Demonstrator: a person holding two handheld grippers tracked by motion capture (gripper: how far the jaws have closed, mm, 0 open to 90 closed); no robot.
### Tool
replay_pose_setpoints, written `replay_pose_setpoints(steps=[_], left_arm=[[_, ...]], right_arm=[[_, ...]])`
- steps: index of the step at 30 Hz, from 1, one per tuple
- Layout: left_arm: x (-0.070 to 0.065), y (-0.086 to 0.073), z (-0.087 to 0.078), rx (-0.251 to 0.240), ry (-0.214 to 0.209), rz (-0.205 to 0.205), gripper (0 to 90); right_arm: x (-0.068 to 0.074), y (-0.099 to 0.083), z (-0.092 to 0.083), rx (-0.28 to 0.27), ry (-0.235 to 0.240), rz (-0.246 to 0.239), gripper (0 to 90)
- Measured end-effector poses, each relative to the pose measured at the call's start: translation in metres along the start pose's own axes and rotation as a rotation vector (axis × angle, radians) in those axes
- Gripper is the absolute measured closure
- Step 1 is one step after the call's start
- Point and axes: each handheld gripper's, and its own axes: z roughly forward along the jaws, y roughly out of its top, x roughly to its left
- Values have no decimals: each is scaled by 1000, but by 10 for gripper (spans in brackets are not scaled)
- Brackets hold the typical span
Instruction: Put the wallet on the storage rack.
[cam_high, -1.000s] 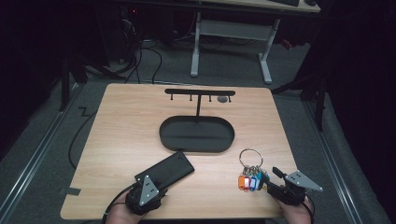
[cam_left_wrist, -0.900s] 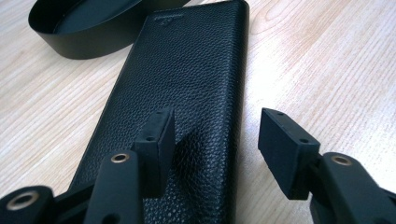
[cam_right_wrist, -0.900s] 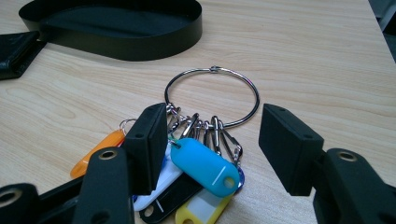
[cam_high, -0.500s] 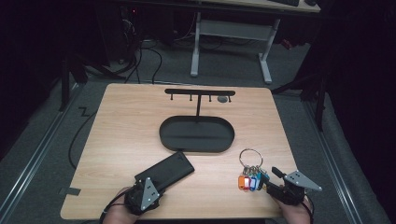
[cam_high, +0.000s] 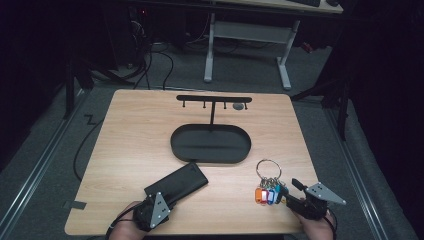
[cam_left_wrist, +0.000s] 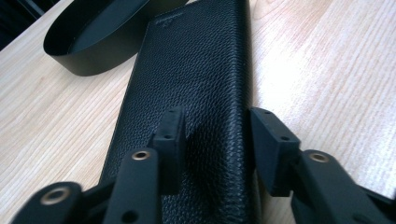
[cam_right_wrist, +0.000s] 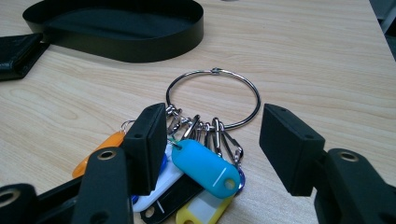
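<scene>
A black leather wallet (cam_high: 177, 184) (cam_left_wrist: 196, 70) lies flat on the wooden table near its front left. My left gripper (cam_high: 161, 199) (cam_left_wrist: 215, 126) hovers over the wallet's near end. Its jaws have just been closing, with the wallet's right-hand strip between them, and the pads do not press on it. At the front right lies a metal key ring (cam_high: 268, 167) (cam_right_wrist: 212, 98) with several coloured tags (cam_high: 267, 195) (cam_right_wrist: 203, 168). My right gripper (cam_high: 289, 191) (cam_right_wrist: 215, 135) stands open around the tags, the blue one between its jaws.
A black oval tray (cam_high: 175, 145) (cam_left_wrist: 88, 65) (cam_right_wrist: 140, 44) sits mid-table with a T-shaped hook stand (cam_high: 214, 98) rising from its back. The wallet's far corner lies close to the tray. Desk legs and cables stand on the floor beyond the table.
</scene>
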Motion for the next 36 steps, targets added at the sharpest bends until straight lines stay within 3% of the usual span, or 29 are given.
replay_pose_setpoints(steps=[4,13,25,36], left_arm=[[1,0,-1,-10,-9,-9,655],[-1,1,-2,-15,1,9,724],[6,2,-12,-71,3,-51,780],[17,6,-22,-134,-15,-145,801]], right_arm=[[-2,-1,0,0,17,36,419],[-2,0,-1,-11,21,39,419],[-3,1,-2,-16,15,43,419],[-3,1,-3,-17,11,30,420]])
